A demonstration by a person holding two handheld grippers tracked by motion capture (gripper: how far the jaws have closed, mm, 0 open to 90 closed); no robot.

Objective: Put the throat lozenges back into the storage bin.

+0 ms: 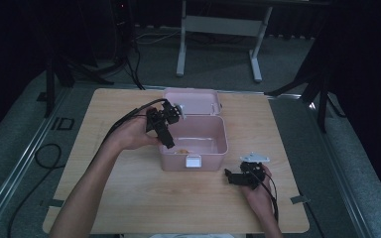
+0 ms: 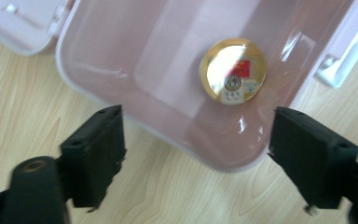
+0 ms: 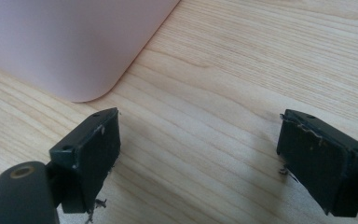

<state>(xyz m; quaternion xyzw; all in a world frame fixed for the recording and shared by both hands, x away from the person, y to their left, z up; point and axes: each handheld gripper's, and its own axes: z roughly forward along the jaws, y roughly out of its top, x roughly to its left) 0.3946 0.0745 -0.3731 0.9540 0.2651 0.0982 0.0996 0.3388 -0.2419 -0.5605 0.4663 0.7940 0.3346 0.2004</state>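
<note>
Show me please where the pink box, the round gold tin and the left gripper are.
pink box [image 1: 217, 130]: high view, on its right wall.
round gold tin [image 2: 233, 70]: left gripper view, on the middle of its lid.
left gripper [image 2: 196, 154]: left gripper view, midway between its open fingertips.

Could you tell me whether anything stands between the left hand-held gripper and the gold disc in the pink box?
Nothing visible does: the left hand-held gripper hangs open above the lidless pink box, the gold disc lying uncovered inside.
</note>
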